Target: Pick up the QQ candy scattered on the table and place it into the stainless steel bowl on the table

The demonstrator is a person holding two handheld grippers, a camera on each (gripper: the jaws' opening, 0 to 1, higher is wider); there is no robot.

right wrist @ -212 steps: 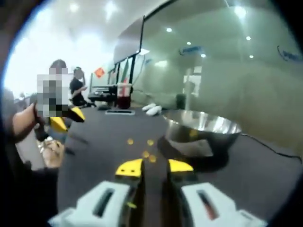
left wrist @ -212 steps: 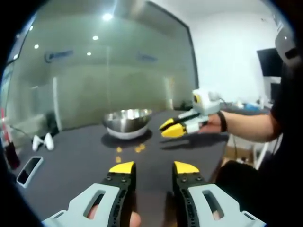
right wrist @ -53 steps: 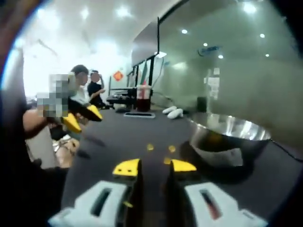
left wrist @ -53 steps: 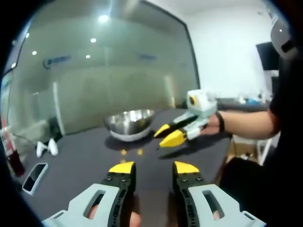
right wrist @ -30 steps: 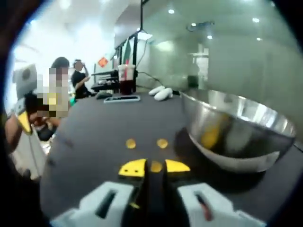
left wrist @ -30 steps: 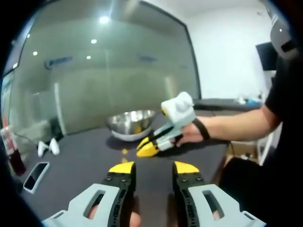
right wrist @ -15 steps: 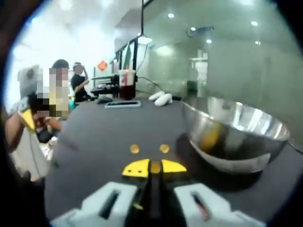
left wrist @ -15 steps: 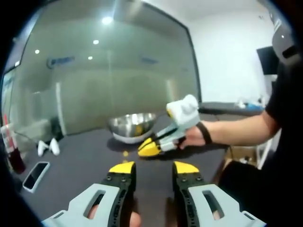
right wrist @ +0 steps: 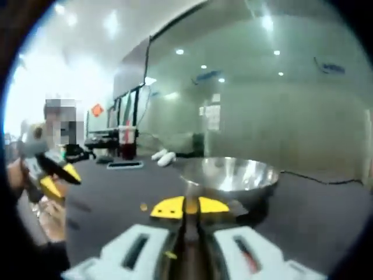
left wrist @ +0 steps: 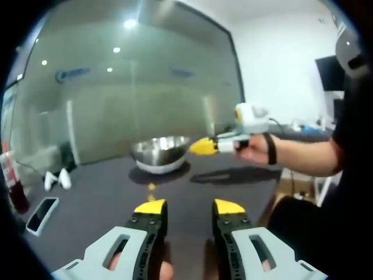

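In the left gripper view, the left gripper hung above the dark table with its yellow-tipped jaws parted and nothing between them. Ahead sat the stainless steel bowl. One yellow QQ candy lay on the table in front of the bowl, well apart from the jaws. The right gripper, held out in a hand, hovered level beside the bowl's rim, its tips together.

In the right gripper view, the right gripper had its jaws closed on a small amber piece, probably a QQ candy, though blur made this uncertain. The stainless steel bowl stood just beyond the tips. A QQ candy rested on the table to the left.

To finish the drop cleanly, the tips should likely travel forward past the rim, over the bowl's middle, before the jaws part.
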